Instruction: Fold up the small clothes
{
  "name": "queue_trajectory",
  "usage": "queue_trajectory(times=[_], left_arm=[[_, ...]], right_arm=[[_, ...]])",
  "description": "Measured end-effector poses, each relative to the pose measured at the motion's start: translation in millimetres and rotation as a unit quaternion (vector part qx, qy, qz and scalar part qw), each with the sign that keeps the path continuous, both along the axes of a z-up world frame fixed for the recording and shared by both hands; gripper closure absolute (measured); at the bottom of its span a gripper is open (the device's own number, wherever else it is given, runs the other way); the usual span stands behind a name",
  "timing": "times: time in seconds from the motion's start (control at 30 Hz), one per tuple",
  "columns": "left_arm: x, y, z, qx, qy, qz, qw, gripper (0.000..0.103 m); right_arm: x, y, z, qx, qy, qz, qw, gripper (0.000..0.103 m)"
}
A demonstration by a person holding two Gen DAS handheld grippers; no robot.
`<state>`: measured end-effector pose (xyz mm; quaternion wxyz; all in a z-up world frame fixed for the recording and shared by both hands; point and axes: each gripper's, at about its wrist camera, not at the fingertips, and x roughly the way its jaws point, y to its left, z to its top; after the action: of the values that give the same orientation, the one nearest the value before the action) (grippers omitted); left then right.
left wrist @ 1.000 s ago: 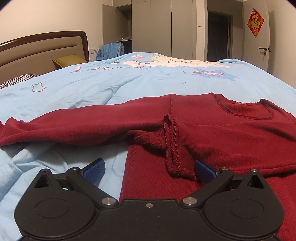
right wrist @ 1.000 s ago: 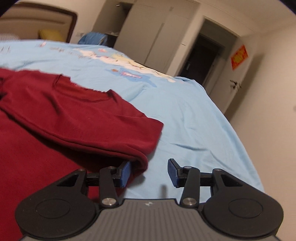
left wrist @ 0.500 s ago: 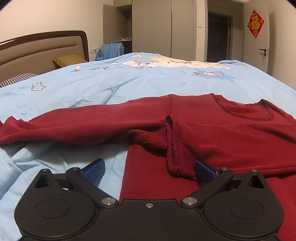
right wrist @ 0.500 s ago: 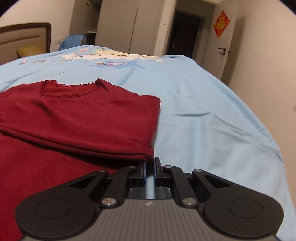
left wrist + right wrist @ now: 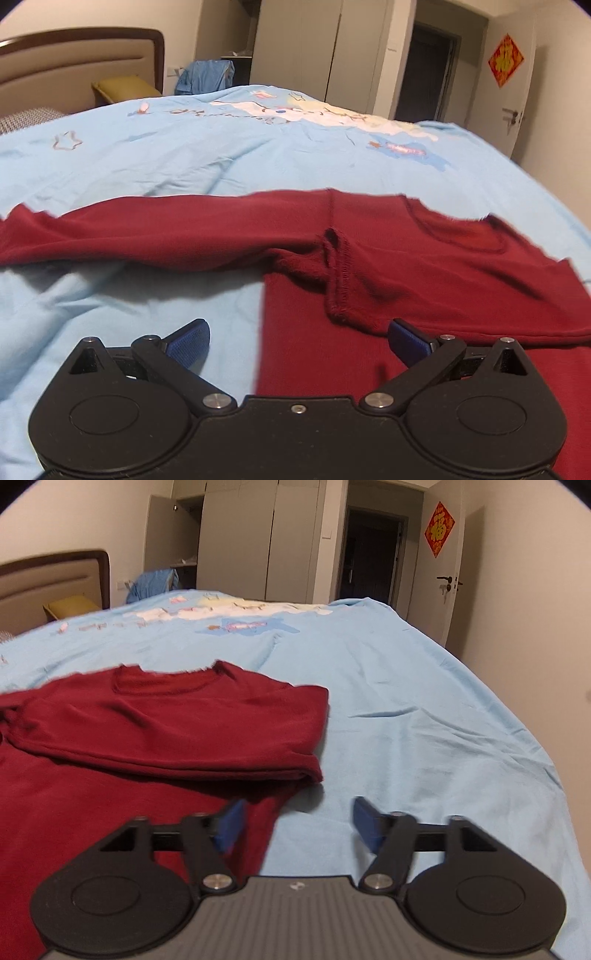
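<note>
both grippers, left gripper [image 5: 297, 341] and right gripper [image 5: 295, 825], gape empty; next, pinch the sleeve [image 5: 147, 236] at mid left near its cuff and fold it flat across the red shirt [image 5: 166, 720].

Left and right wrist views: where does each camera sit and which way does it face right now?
Left wrist: behind the open left gripper, low over the bed, facing the red top's unfolded sleeve.
Right wrist: behind the open right gripper, facing the top's folded-in side.
Shared: top, bed, wardrobe, door.
</note>
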<state>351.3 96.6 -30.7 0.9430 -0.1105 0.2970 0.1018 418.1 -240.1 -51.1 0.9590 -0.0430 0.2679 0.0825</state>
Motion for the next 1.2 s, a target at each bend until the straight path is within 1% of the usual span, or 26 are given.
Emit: queue_trajectory(times=[0.07, 0.17, 0.23, 0.33, 0.4, 0.43, 0.5, 0.53, 0.6, 0.67, 0.73, 0.77, 0.83, 0.87, 0.9, 0.93, 0.97, 1.0, 1.03, 1.1, 1.13, 1.17, 1.2], left_arm=[[-20, 18, 11, -0.006, -0.017, 0.014, 0.9997, 0.001], [-46, 55, 23, -0.008, -0.034, 0.06, 0.9976, 0.001], [-61, 88, 27, -0.003, -0.042, 0.101, 0.994, 0.001], [-72, 140, 27, 0.009, -0.031, 0.168, 0.9853, 0.001], [-79, 173, 25, -0.001, -0.025, 0.202, 0.9791, 0.001], [-82, 187, 23, -0.015, -0.02, 0.211, 0.9771, 0.001], [-83, 210, 20, -0.053, -0.013, 0.213, 0.9755, 0.001], [-86, 221, 18, -0.072, -0.016, 0.214, 0.9741, 0.001], [-86, 236, 14, -0.093, -0.026, 0.224, 0.9698, 0.001], [-81, 246, 14, -0.096, -0.035, 0.235, 0.9666, 0.001], [-76, 251, 15, -0.087, -0.046, 0.255, 0.962, 0.001], [-72, 254, 15, -0.082, -0.048, 0.267, 0.9589, 0.003], [-63, 260, 14, -0.075, -0.044, 0.295, 0.9514, 0.012], [-59, 264, 14, -0.073, -0.039, 0.312, 0.9465, 0.02], [-55, 267, 13, -0.071, -0.037, 0.322, 0.9435, 0.034], [-53, 270, 12, -0.071, -0.036, 0.329, 0.9411, 0.041], [-50, 271, 11, -0.074, -0.034, 0.335, 0.9386, 0.056], [-51, 275, 9, -0.08, -0.031, 0.347, 0.9339, 0.066], [-51, 278, 8, -0.086, -0.029, 0.357, 0.9298, 0.072], [-58, 285, 6, -0.105, -0.041, 0.372, 0.9215, 0.089], [-64, 287, 6, -0.118, -0.056, 0.376, 0.9174, 0.09], [-71, 288, 6, -0.131, -0.075, 0.377, 0.9137, 0.096], [-79, 288, 8, -0.138, -0.094, 0.379, 0.9101, 0.098]], right_arm=[[-14, 3, 8, 0.019, -0.007, 0.013, 1.0, 0.01], [-34, 12, 14, 0.028, -0.018, 0.038, 0.999, 0.001], [-47, 22, 16, 0.031, -0.021, 0.054, 0.998, 0.0], [-63, 36, 15, 0.043, -0.017, 0.074, 0.996, 0.0], [-73, 45, 12, 0.059, -0.014, 0.085, 0.995, 0.0], [-77, 49, 9, 0.068, -0.01, 0.086, 0.994, 0.0], [-87, 58, 1, 0.082, -0.004, 0.084, 0.993, 0.0], [-91, 61, -4, 0.086, -0.002, 0.084, 0.993, 0.0], [-95, 68, -14, 0.085, 0.009, 0.074, 0.994, 0.0], [-100, 75, -22, 0.077, 0.013, 0.058, 0.995, 0.0], [-105, 82, -26, 0.057, 0.003, 0.052, 0.997, 0.0], [-106, 85, -27, 0.048, 0.0, 0.051, 0.998, 0.0], [-108, 89, -28, 0.038, 0.0, 0.051, 0.998, 0.0], [-108, 88, -28, 0.037, 0.0, 0.051, 0.998, 0.0], [-108, 88, -29, 0.038, 0.001, 0.051, 0.998, 0.0], [-108, 87, -29, 0.04, 0.002, 0.051, 0.998, 0.0], [-107, 87, -29, 0.042, 0.003, 0.051, 0.998, 0.0], [-107, 87, -30, 0.042, 0.003, 0.05, 0.998, 0.0], [-108, 87, -30, 0.042, 0.003, 0.05, 0.998, 0.0], [-108, 89, -31, 0.037, 0.001, 0.05, 0.998, 0.0], [-108, 90, -32, 0.034, 0.0, 0.05, 0.998, 0.0], [-109, 90, -32, 0.032, -0.001, 0.051, 0.998, 0.0], [-109, 90, -32, 0.031, -0.002, 0.051, 0.998, 0.0]])
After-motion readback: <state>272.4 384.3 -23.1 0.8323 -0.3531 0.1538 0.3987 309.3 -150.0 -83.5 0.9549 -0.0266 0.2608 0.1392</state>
